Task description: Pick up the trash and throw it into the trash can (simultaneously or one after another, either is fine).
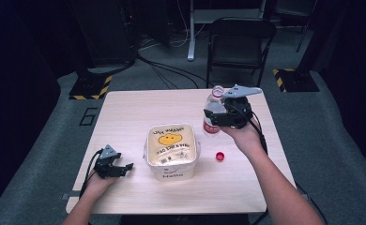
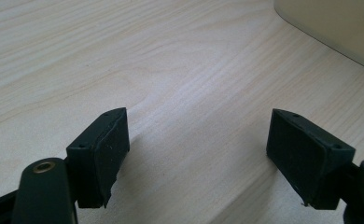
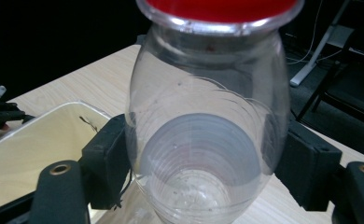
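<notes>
Right tongs (image 1: 217,115): your jaws are clamped on the body of the clear plastic bottle (image 1: 212,112); in the right gripper view both black pads press its sides (image 3: 203,154).
Bottle state: uncapped, neck open, red label band visible; it is held above the far right part of the tabletop (image 1: 125,108), roughly upright in the high view. No liquid can be made out inside.
Left tongs (image 1: 120,168): released, jaws standing wide with nothing between them (image 2: 196,154); they rest low at the near left of the tabletop, just beside the tub.
Red cap (image 1: 220,156): lies loose on the tabletop, between the tub and your right forearm, well apart from the bottle.
Tub (image 1: 171,151): cream container with a yellow printed face, mid-tabletop, apart from the bottle.
Done, by my judgement: cap removed, bottle gripped and lifted.
Outstanding, by my judgement: carrying the bottle to the tub, and tipping or depositing it there.
</notes>
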The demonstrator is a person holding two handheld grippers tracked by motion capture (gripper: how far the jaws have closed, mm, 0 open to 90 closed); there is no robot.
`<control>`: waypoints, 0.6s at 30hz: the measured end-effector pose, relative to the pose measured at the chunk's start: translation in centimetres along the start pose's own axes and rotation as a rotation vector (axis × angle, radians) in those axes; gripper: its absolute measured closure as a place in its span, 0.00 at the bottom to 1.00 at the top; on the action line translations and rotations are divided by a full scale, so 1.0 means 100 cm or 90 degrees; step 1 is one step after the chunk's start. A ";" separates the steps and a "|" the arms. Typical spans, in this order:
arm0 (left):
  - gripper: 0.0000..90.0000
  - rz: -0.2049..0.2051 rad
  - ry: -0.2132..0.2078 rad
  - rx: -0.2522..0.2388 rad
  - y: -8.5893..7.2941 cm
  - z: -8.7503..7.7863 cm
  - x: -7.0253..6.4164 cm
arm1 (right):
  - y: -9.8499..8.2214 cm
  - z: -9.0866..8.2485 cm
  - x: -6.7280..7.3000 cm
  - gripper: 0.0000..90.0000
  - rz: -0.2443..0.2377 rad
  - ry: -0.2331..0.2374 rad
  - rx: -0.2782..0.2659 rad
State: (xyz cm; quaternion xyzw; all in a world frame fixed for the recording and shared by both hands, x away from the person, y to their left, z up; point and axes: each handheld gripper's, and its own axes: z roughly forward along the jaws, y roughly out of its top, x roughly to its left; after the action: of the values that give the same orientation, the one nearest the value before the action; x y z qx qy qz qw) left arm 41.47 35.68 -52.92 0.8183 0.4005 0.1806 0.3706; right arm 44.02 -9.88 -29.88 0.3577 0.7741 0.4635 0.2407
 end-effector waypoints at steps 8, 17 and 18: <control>0.24 0.000 0.000 0.000 0.000 0.000 0.000 | 0.014 -0.007 0.007 0.29 -0.013 0.014 -0.009; 0.24 0.000 0.000 0.000 0.000 0.000 0.000 | 0.030 -0.012 0.017 0.29 -0.026 0.032 -0.017; 0.24 0.000 0.000 0.000 0.000 0.000 0.000 | 0.032 -0.012 0.019 0.29 -0.027 0.035 -0.019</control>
State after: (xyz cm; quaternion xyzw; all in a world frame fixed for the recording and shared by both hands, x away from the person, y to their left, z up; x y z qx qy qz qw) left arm 41.46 35.68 -52.92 0.8182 0.4006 0.1806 0.3707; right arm 43.08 -8.07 -26.55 0.3249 0.7808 0.4795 0.2342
